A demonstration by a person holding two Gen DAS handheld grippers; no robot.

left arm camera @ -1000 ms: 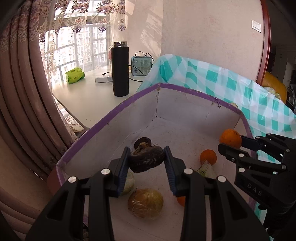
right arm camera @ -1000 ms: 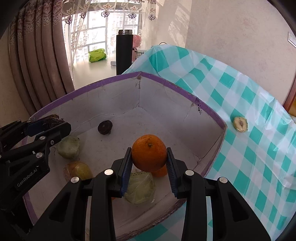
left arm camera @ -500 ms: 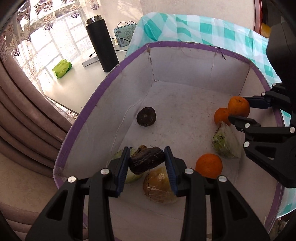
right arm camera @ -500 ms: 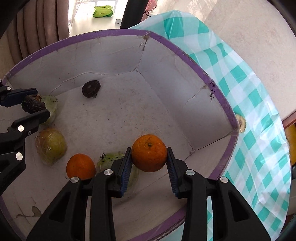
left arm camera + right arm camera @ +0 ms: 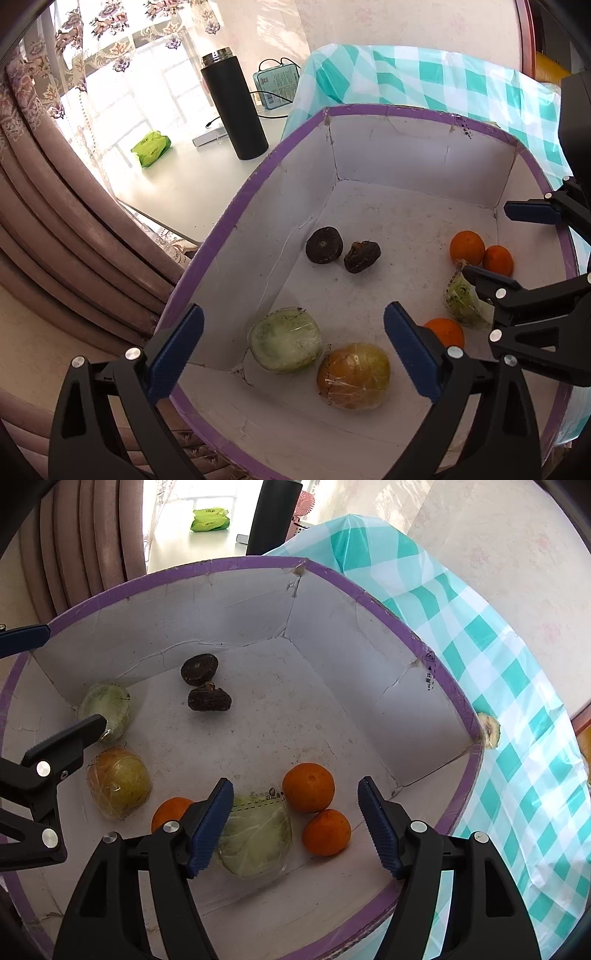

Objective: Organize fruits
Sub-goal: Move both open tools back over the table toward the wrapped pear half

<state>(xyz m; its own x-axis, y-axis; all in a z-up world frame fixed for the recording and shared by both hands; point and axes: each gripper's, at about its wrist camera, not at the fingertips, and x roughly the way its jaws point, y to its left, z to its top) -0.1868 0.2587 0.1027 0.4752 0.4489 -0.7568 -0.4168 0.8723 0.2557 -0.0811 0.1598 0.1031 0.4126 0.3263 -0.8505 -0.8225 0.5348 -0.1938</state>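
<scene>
Both tongs (image 5: 291, 347) (image 5: 295, 825) spread empty, box (image 5: 369, 602) seam print unreadable

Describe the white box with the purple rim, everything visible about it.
The box is a large open-topped carton: white, scuffed and creased inside walls, cracked at the corners, with a purple band along the top rim. It stands partly on the teal checked tablecloth. On its floor lie two dark shrivelled fruits, three oranges and three film-wrapped fruits. Both open grippers hover over it; neither visibly touches it.
</scene>
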